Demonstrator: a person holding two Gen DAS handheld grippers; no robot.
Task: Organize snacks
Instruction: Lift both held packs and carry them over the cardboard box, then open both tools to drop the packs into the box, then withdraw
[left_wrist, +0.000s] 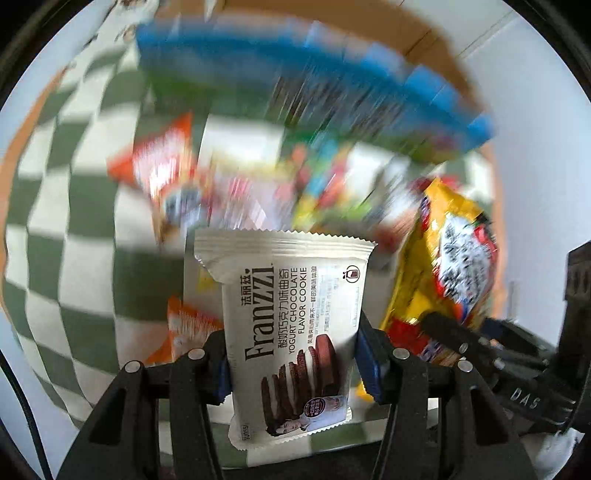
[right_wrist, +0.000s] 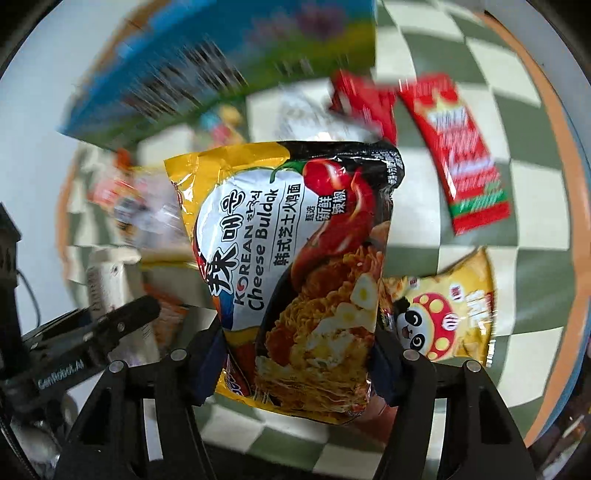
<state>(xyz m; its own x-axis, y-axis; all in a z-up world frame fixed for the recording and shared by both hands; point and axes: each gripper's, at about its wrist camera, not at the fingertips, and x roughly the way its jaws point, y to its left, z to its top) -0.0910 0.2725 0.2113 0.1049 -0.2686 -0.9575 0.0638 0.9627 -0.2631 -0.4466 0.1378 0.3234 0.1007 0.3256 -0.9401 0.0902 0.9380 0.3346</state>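
While blue box (left_wrist: 295, 74) blurs, contents unclear

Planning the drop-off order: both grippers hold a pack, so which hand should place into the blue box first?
Probably the left. The left gripper clamps the small, flat cookie pack; the right gripper holds the bulkier noodle bag. Both see the blue box ahead.

"franzzi" on cookie packet (left_wrist: 295, 332); "korean cheese buldak" on noodle bag (right_wrist: 295, 266)

left wrist: steeply down, close over checked cloth (left_wrist: 74, 236) | right wrist: same | shared: blue box (left_wrist: 280, 74)
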